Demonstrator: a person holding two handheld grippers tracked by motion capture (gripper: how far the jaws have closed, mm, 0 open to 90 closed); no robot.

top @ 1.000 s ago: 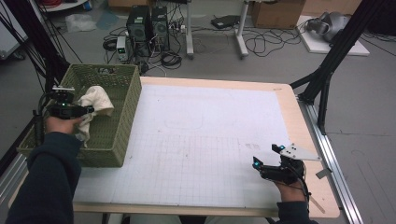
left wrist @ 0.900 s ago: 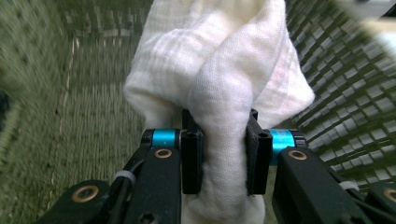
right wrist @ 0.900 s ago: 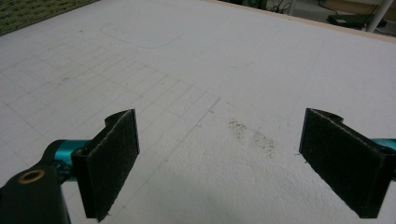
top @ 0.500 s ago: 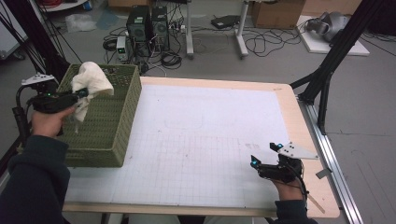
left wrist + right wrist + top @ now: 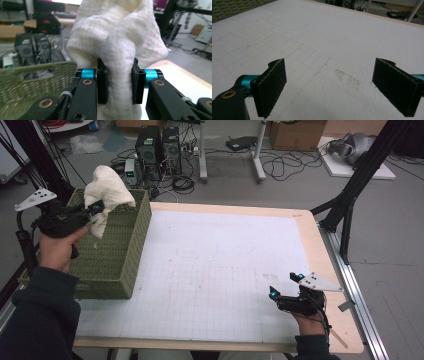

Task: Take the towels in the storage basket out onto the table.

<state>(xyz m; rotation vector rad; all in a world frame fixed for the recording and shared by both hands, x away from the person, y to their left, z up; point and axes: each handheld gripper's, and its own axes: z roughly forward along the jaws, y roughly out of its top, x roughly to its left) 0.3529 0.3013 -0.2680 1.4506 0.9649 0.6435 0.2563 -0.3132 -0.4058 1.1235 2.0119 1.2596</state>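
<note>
A cream-white cloth (image 5: 106,192) hangs bunched above the green woven basket (image 5: 112,262) at the table's left side. My left gripper (image 5: 94,210) is shut on the cloth and holds it clear of the basket rim. In the left gripper view the two black pads (image 5: 102,82) squeeze a thick fold of the cloth (image 5: 117,42), and the basket wall (image 5: 30,82) lies below at the left. My right gripper (image 5: 286,286) rests low over the white grid mat near the front right corner. Its jaws stand wide open, with bare mat between the pads (image 5: 273,82).
The white gridded mat (image 5: 220,265) covers most of the wooden table (image 5: 340,320). A faint outlined rectangle (image 5: 196,247) is drawn on the mat near its middle. Computer cases (image 5: 157,145), cables and a black frame leg (image 5: 350,195) stand beyond the table.
My left gripper has risen out of the basket with the cloth, lifting it above the rim and toward the far end. The right gripper has stayed in place.
</note>
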